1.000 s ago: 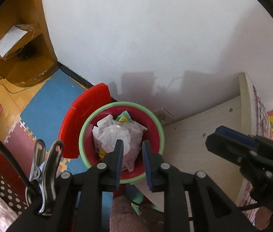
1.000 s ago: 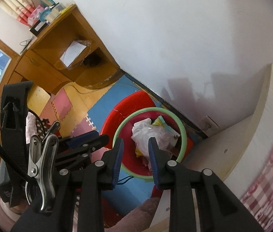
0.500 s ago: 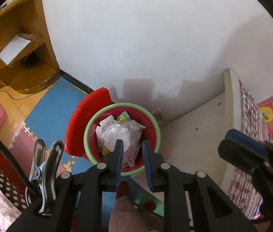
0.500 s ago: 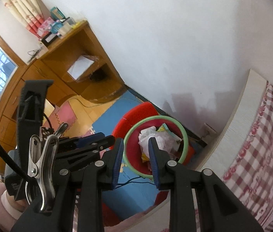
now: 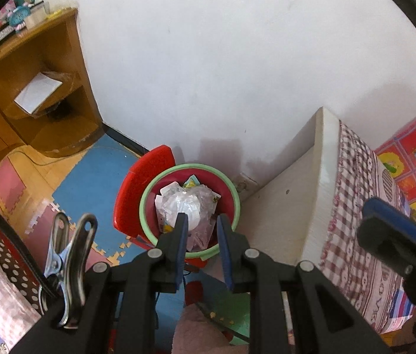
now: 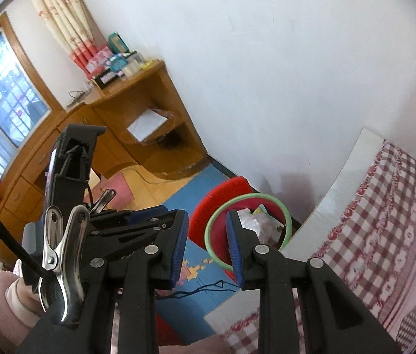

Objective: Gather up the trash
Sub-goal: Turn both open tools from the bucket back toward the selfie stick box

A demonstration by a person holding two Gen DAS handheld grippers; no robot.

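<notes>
A: So, listing by size: a white wall (image 5: 237, 59) is backing everything, and a bed (image 5: 364, 194) with a checked cover is sitting at the right. A wooden shelf unit (image 5: 31, 88) is standing at the left, holding a sheet of paper (image 5: 37, 92).

B: And the bin?

A: A red bin (image 5: 225, 194) with a green rim is standing on the floor, tucked into the corner between wall and bed, likely to be out of the way. Its red lid (image 5: 140, 188) is standing open, hinged back. Crumpled plastic and wrappers (image 5: 187, 206) are filling it.

B: Grippers?

A: The left gripper (image 5: 199, 230) is hanging above the bin, jaws slightly parted, grasping nothing. The right gripper (image 6: 206, 244) is doing likewise: released, empty.
</notes>
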